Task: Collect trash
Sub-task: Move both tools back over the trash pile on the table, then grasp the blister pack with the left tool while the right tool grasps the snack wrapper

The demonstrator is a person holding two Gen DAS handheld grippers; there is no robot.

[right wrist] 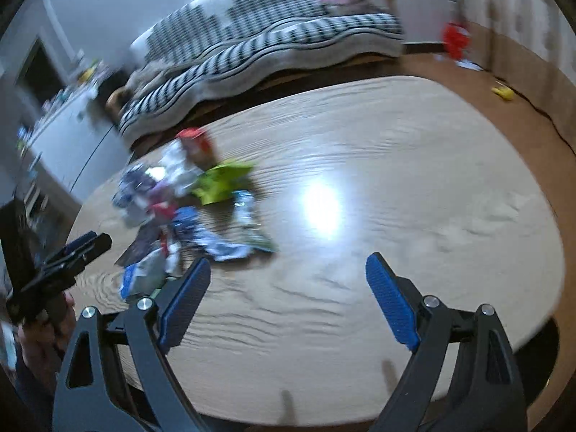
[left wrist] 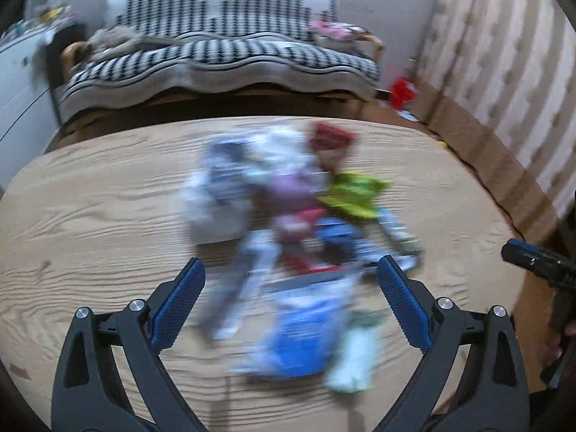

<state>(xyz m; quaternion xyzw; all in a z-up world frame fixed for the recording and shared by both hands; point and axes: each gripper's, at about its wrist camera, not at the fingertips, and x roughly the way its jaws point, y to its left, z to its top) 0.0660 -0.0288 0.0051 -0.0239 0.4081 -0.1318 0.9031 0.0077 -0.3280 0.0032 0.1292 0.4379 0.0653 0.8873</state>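
Observation:
A blurred pile of wrappers lies on the light wooden table: a blue bag, a green wrapper, a red packet, several white and purple pieces. My left gripper is open above the near end of the pile, jaws on either side of the blue bag. My right gripper is open and empty over bare table, to the right of the pile. The left gripper shows at the left of the right wrist view; the right gripper shows at the right edge of the left wrist view.
A sofa with a black-and-white patterned cover stands beyond the table. A white cabinet is at the left. Red and yellow items lie on the brown floor by the curtain.

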